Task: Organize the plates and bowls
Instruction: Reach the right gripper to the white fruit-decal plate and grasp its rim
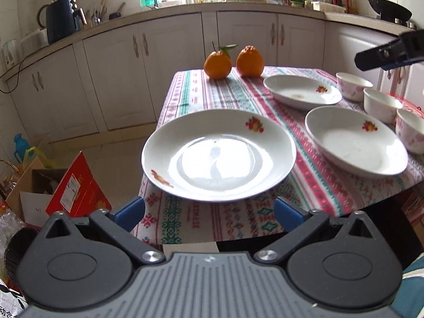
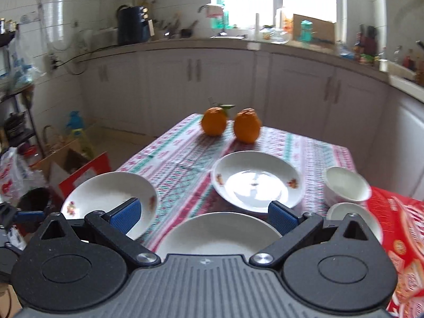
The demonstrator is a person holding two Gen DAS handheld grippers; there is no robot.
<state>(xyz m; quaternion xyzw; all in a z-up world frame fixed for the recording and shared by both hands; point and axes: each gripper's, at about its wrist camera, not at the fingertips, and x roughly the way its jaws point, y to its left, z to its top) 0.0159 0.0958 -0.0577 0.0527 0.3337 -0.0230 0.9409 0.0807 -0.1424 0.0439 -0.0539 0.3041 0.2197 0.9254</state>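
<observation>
Table: the table under a patterned pink, green and white woven cloth [image 1: 233, 90] spreads ahead of both my pairs of jaws.
Red box: a red printed cardboard box [image 2: 402, 238] lies to the right of my right jaws, at the table's edge.
Nearest plate: a white glazed ceramic plate with small fruit prints [image 1: 218, 155] sits straight ahead of my left gripper [image 1: 209, 212], just beyond the blue pads [image 1: 129, 210], not touched by them.
Second plate: another white plate with a fruit print [image 1: 355, 143] lies right of my left jaws; in the right wrist view it is just ahead of my right gripper [image 2: 205, 218], below the fingertips.
Far plate: a third white printed plate [image 2: 255, 181] rests further ahead of my right jaws.
Bowls: three white bowls with pink flower patterns [image 1: 381, 104] stand in a row far right of my left jaws.
Oranges: two round oranges [image 2: 229, 124] sit side by side at the far end of the table.
Left jaws: spread wide, grasping nothing.
Right jaws: spread wide, grasping nothing.
</observation>
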